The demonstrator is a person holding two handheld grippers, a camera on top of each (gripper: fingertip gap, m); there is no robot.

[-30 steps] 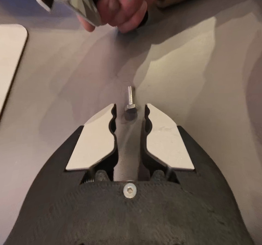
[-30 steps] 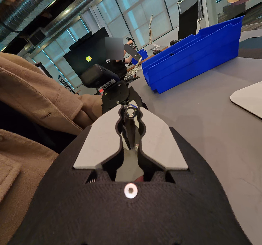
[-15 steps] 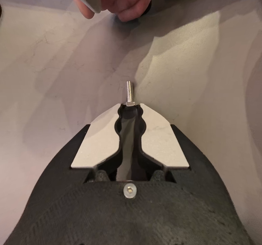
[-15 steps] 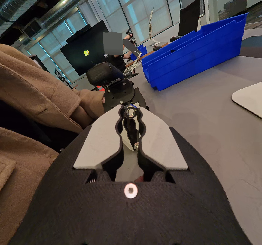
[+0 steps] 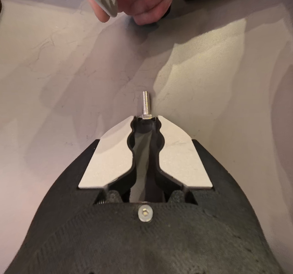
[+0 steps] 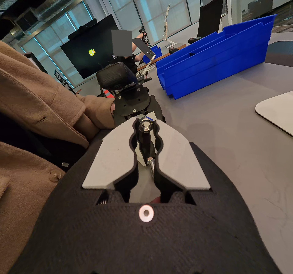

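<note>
Bolt [image 5: 146, 106] head pinched: left gripper [image 5: 146, 118] | nut [image 6: 145, 127] pinched: right gripper [image 6: 145, 123]

A small silver bolt [image 5: 146, 106] has its hex head pinched at the fingertips, threaded shaft pointing forward. A silver hex nut [image 6: 145, 126] sits clamped likewise, its hole facing the camera.

The left wrist view looks steeply down along its tongs [image 5: 146, 117], close over the grey bench [image 5: 63, 76], with a hand [image 5: 142, 1] at its top edge. The right wrist view sits low and looks nearly level across the same bench [image 6: 222, 139] toward windows [image 6: 158, 9], facing the left tongs [image 6: 134, 106].
</note>
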